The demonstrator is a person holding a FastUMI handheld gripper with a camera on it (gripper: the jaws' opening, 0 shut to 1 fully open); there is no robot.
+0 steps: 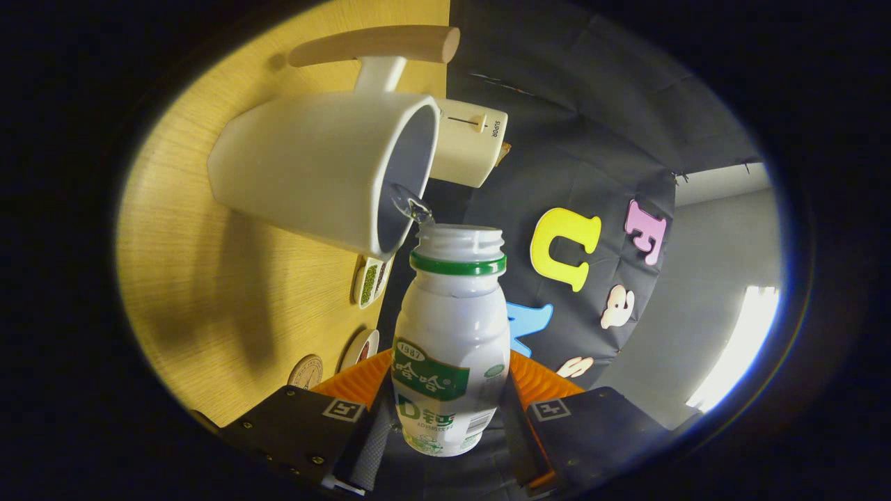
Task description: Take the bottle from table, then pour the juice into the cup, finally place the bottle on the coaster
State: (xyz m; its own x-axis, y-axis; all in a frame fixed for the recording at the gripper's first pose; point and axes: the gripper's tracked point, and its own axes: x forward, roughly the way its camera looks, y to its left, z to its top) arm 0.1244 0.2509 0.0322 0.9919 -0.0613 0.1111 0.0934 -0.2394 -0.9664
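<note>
Both fingers of my gripper (445, 417) press the lower body of the bottle (449, 348), which I hold rolled over on its side, uncapped mouth just at the rim of the white cup (306, 167) on the wooden table (209, 292). Clear liquid (411, 205) runs across the lip into the cup. To pour well I'd keep the mouth over the opening, tilt slowly, and squeeze no harder. Round coasters (306, 371) lie on the table near my fingers; I can't tell which one is meant.
</note>
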